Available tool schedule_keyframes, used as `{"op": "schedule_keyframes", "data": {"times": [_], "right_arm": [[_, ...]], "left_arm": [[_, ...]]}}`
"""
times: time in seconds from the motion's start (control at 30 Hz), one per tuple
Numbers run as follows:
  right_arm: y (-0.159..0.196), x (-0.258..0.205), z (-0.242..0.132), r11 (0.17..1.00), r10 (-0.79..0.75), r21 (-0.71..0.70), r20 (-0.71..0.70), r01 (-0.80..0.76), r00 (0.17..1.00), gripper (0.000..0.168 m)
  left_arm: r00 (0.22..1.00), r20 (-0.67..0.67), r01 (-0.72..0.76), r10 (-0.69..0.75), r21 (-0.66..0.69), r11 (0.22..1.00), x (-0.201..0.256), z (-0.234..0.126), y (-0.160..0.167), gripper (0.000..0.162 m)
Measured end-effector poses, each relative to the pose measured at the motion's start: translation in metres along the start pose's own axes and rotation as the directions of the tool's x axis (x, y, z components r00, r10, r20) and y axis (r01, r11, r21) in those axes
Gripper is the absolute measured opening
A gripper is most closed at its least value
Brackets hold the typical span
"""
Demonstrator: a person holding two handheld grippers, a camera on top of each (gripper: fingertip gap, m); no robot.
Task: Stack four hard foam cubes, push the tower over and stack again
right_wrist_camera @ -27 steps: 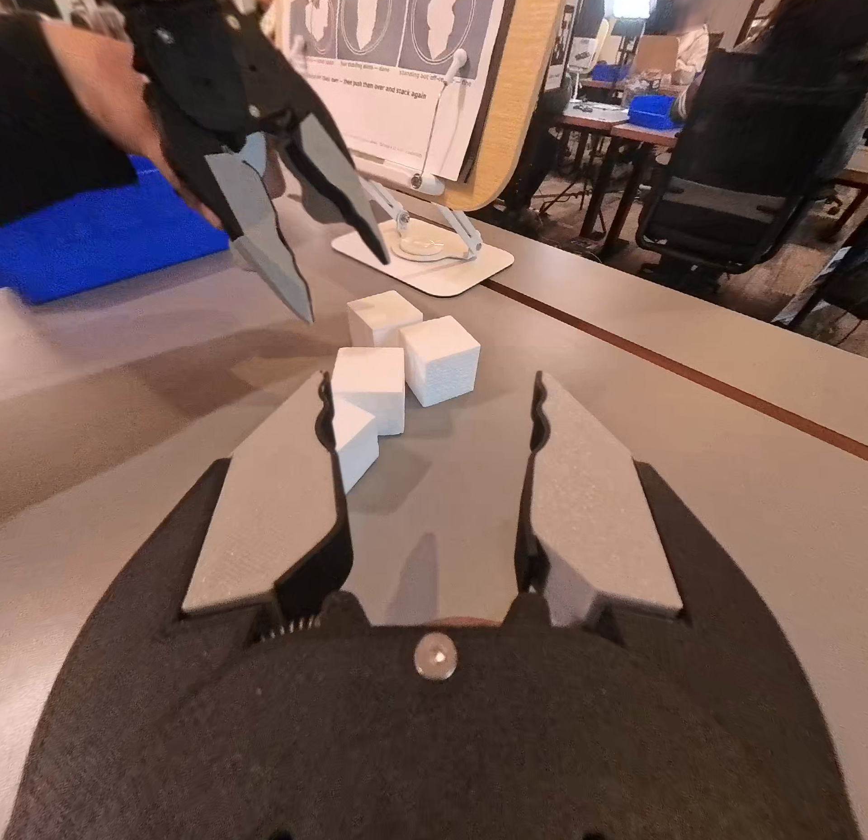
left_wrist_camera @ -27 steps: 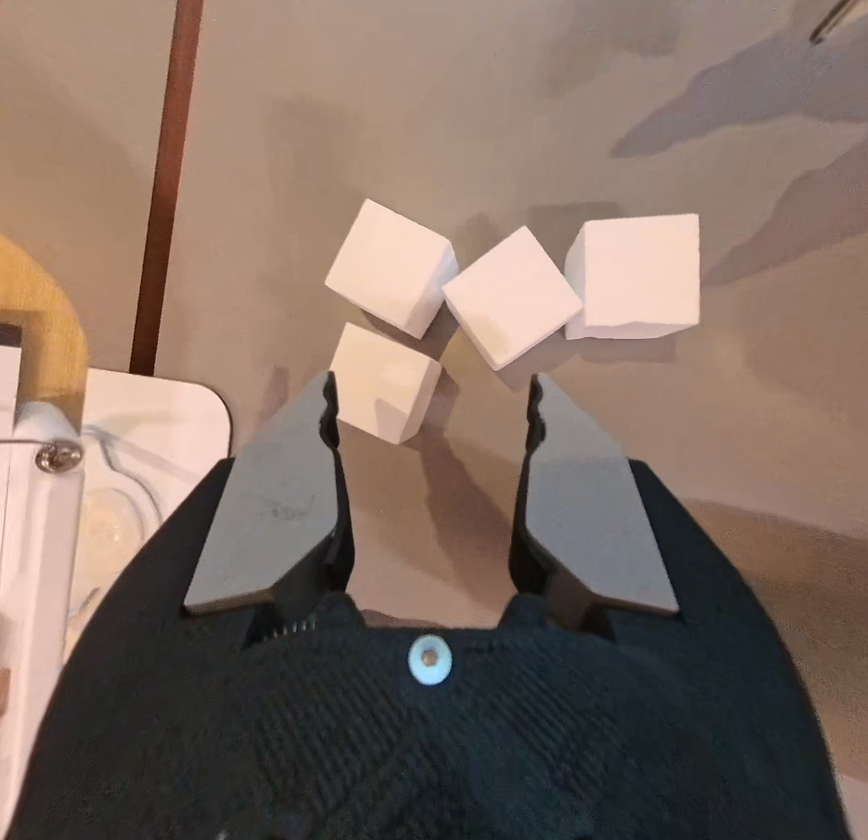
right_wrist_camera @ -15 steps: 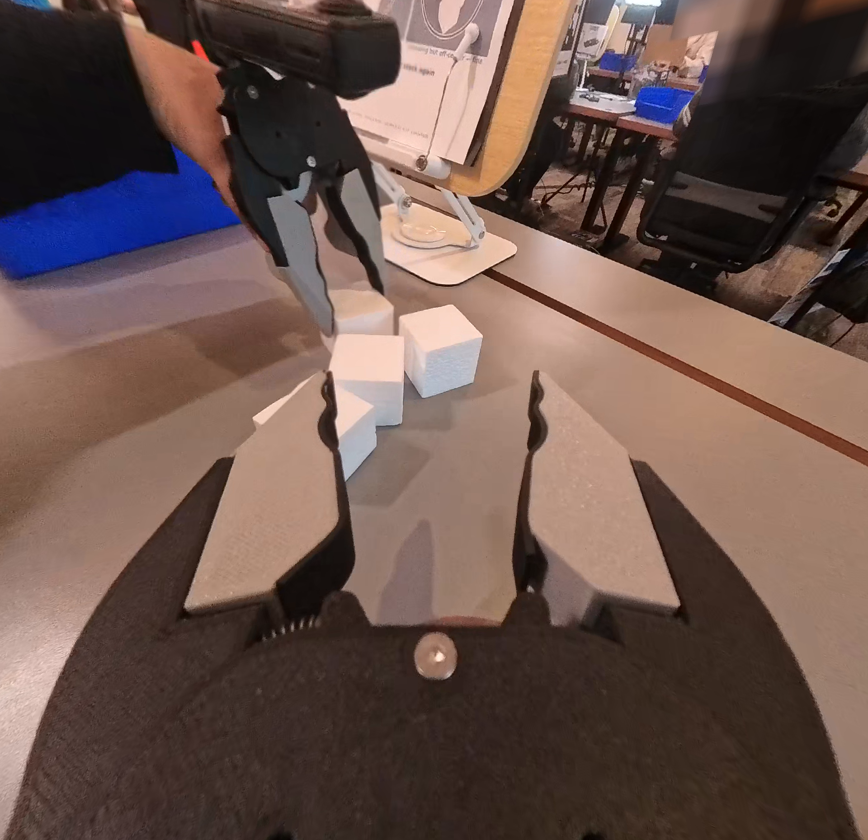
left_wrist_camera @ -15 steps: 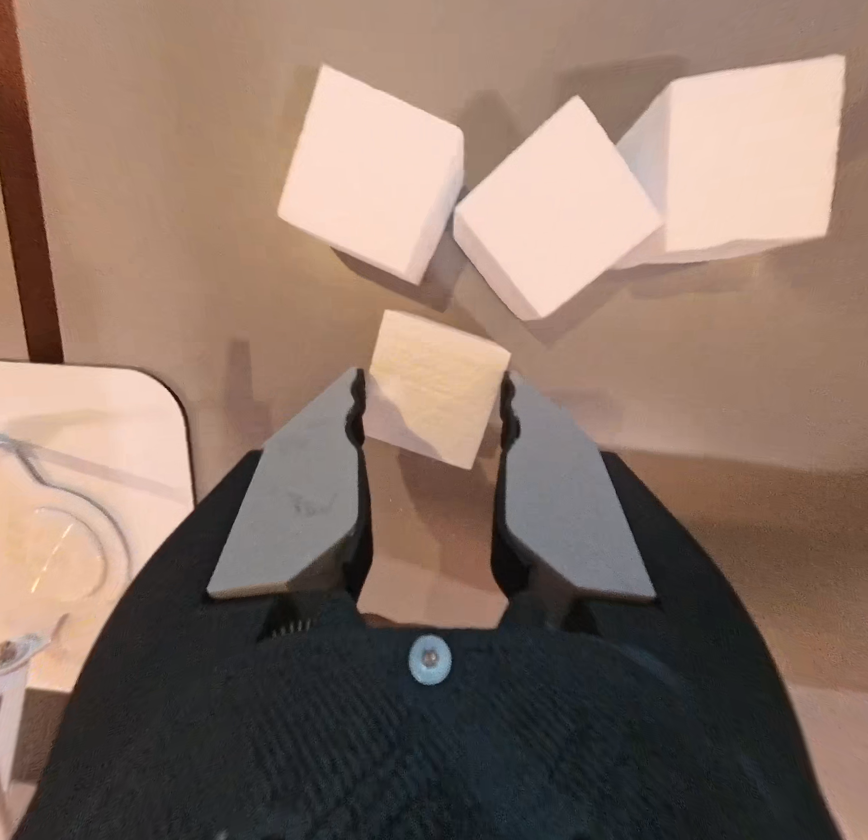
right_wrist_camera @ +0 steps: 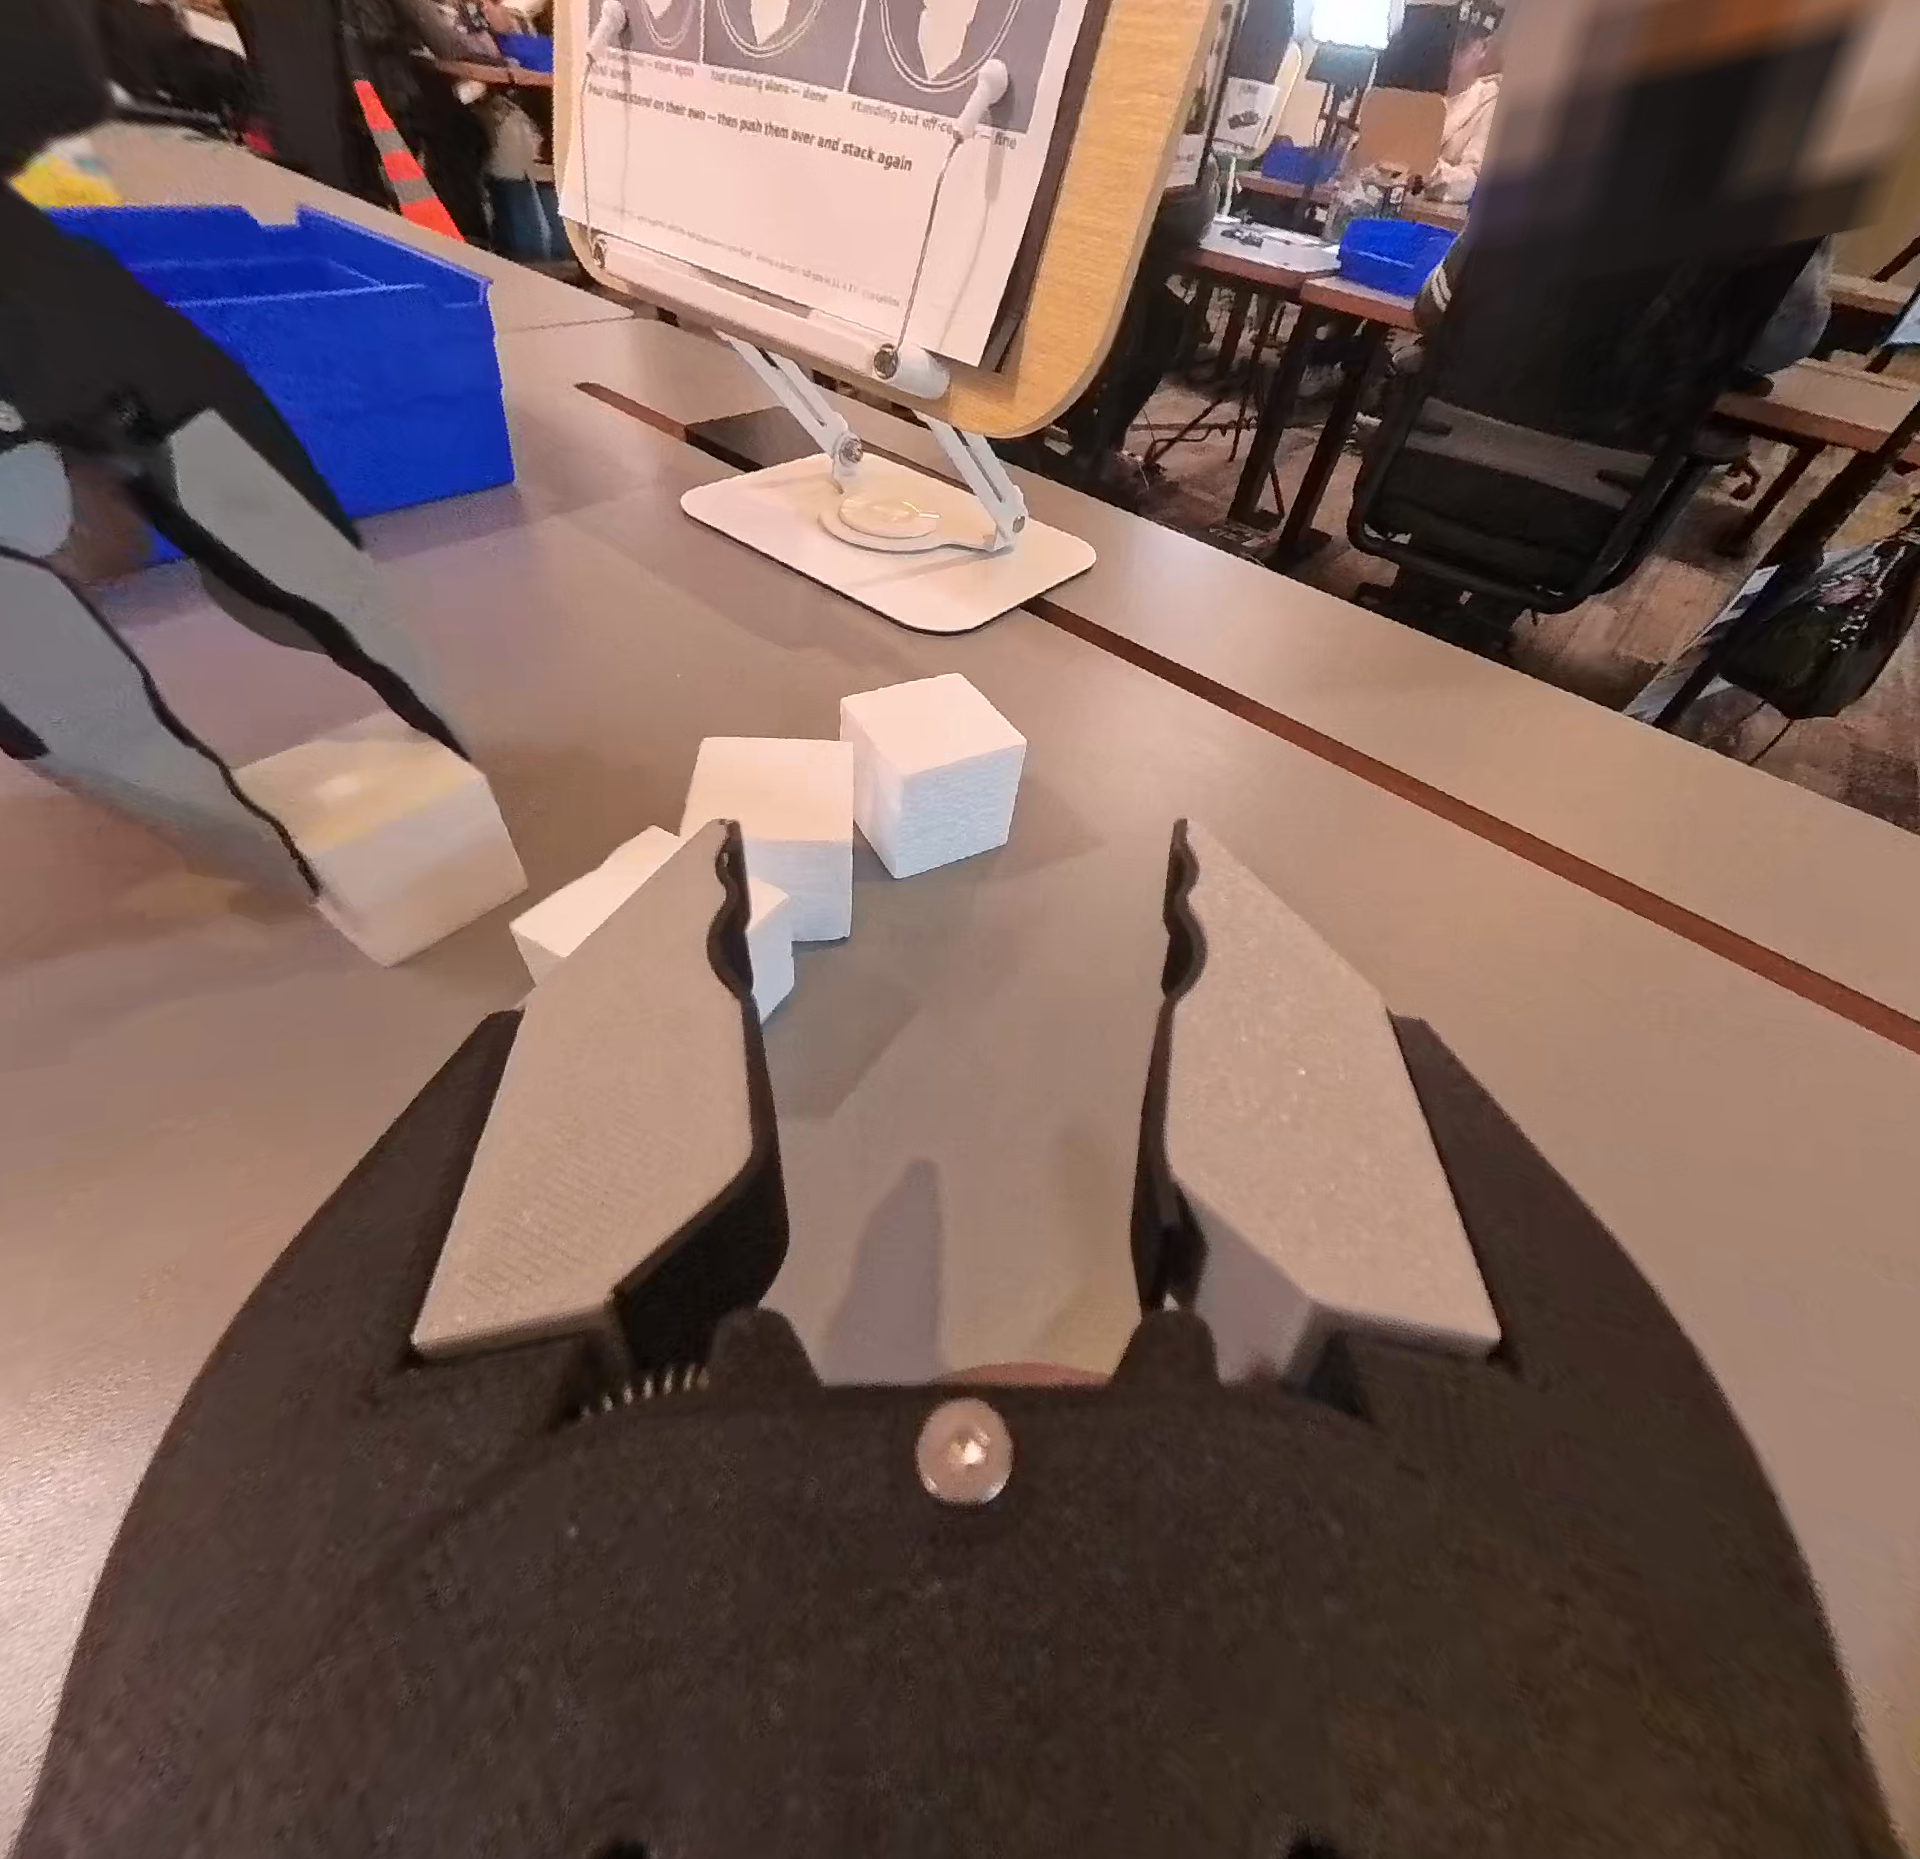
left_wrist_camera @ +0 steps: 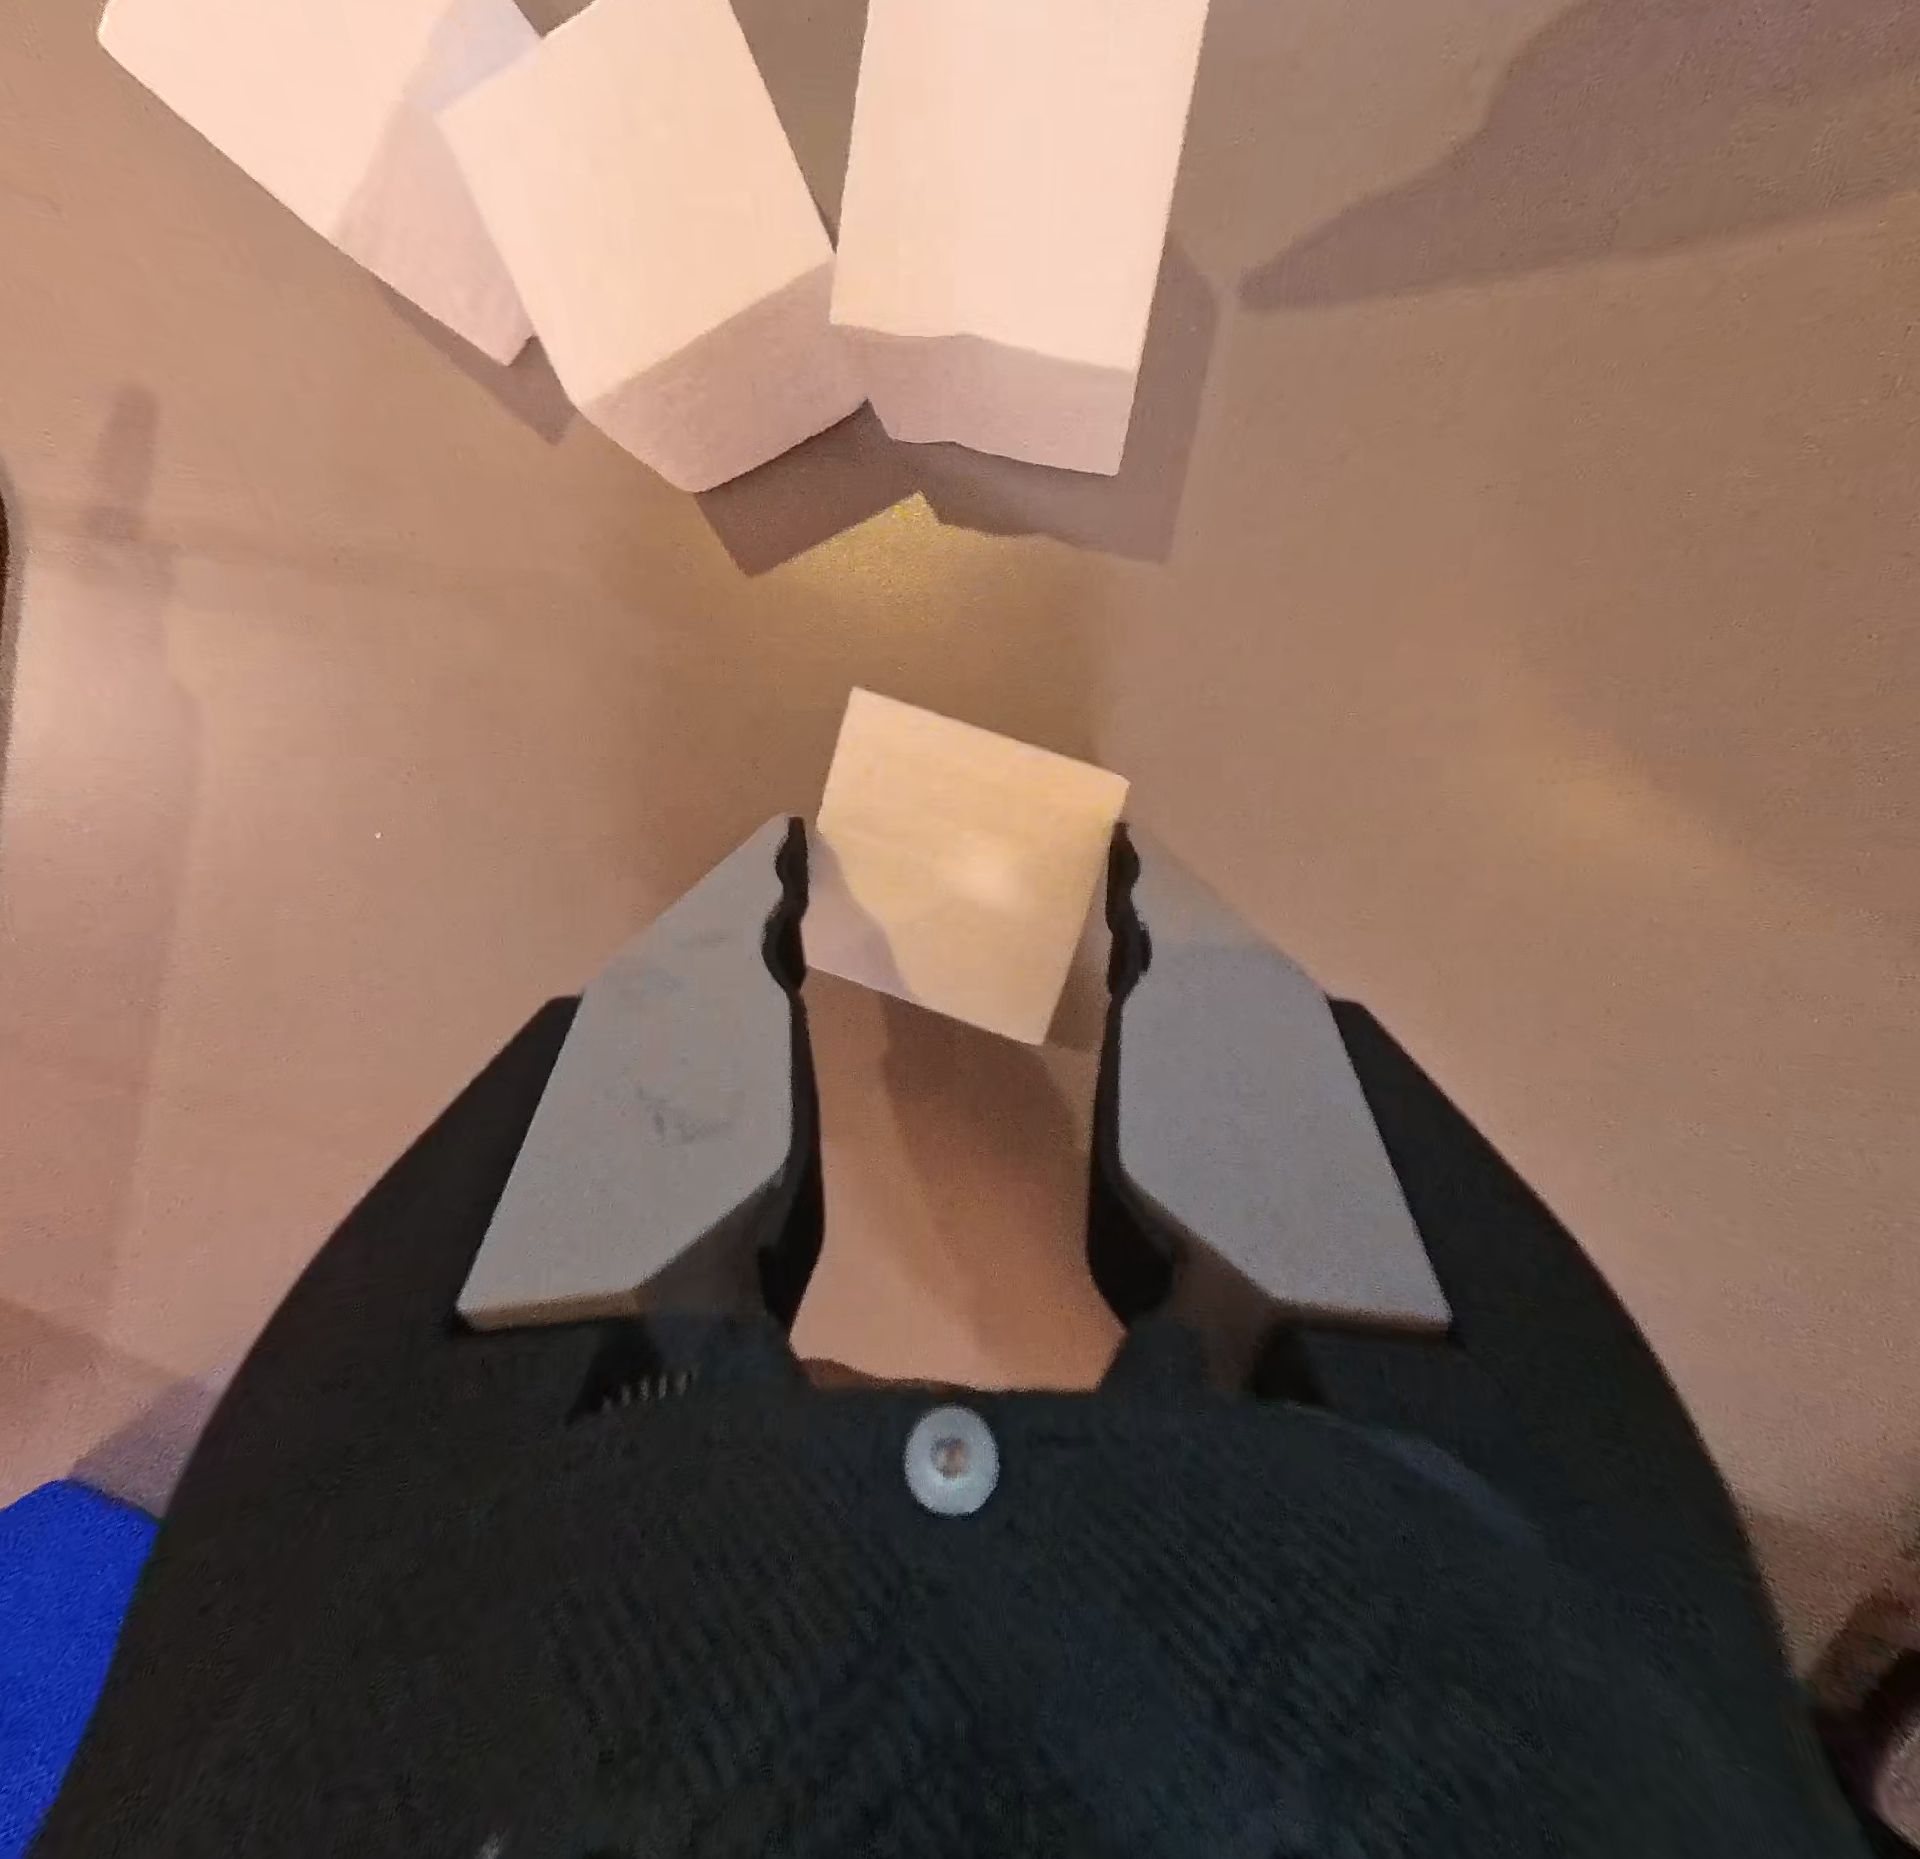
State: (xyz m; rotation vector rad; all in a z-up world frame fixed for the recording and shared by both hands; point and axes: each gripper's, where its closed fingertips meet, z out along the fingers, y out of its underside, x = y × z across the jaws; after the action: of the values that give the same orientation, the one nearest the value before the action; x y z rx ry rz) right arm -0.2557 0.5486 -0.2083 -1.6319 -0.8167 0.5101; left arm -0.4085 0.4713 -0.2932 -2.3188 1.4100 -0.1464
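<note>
Grey tabletop [right_wrist_camera: 1351,936] with a thin brown seam fills both views, and beyond it stand a blue plastic bin [right_wrist_camera: 343,355], a wooden-edged board with a printed sheet on a white folding stand [right_wrist_camera: 894,552], and a black office chair [right_wrist_camera: 1558,459]

Left gripper [left_wrist_camera: 951,874], black-bodied with grey fingers, is closed on one white hard foam cube [left_wrist_camera: 961,864], its jaws narrowed to the cube's width and pressing its two sides; in the right wrist view the same held cube [right_wrist_camera: 395,843] sits low at the table, though whether it touches the surface cannot be told

Ahead of the left gripper's tips lie three loose white foam cubes [left_wrist_camera: 665,220], crowded together edge to edge and well apart from the held one

Right gripper [right_wrist_camera: 951,905] hovers with jaws wide apart and nothing between them; the three loose cubes [right_wrist_camera: 790,822] lie just beyond its left finger, the nearest partly hidden behind that finger
</note>
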Motion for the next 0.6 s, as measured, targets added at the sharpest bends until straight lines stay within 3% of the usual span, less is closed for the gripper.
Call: {"op": "schedule_keyframes", "data": {"times": [0.2,0.3,0.37,0.43,0.6], "right_arm": [[0.002,0.007,-0.001,1.000,0.032,-0.001,-0.007,-0.032,0.999,0.079],[-0.002,0.008,-0.003,0.999,0.043,0.010,-0.003,-0.043,0.999,0.079],[-0.004,0.007,-0.005,0.999,0.045,0.020,-0.001,-0.045,0.999,0.079],[-0.004,0.007,-0.005,0.999,0.045,0.017,0.001,-0.045,0.999,0.079],[-0.002,0.005,-0.003,1.000,0.031,0.003,0.000,-0.031,1.000,0.079]], "left_arm": [[1.000,0.005,0.003,-0.003,-0.003,1.000,0.001,-0.013,-0.010,0.067],[0.999,0.018,0.049,-0.050,0.055,0.997,-0.007,-0.035,-0.030,0.067],[0.994,-0.064,0.089,-0.085,0.066,0.994,0.001,-0.044,-0.041,0.069],[0.993,-0.008,0.119,-0.119,0.087,0.989,-0.011,-0.047,-0.054,0.068],[0.970,0.042,0.234,-0.239,0.107,0.966,-0.034,-0.018,-0.090,0.072]]}}
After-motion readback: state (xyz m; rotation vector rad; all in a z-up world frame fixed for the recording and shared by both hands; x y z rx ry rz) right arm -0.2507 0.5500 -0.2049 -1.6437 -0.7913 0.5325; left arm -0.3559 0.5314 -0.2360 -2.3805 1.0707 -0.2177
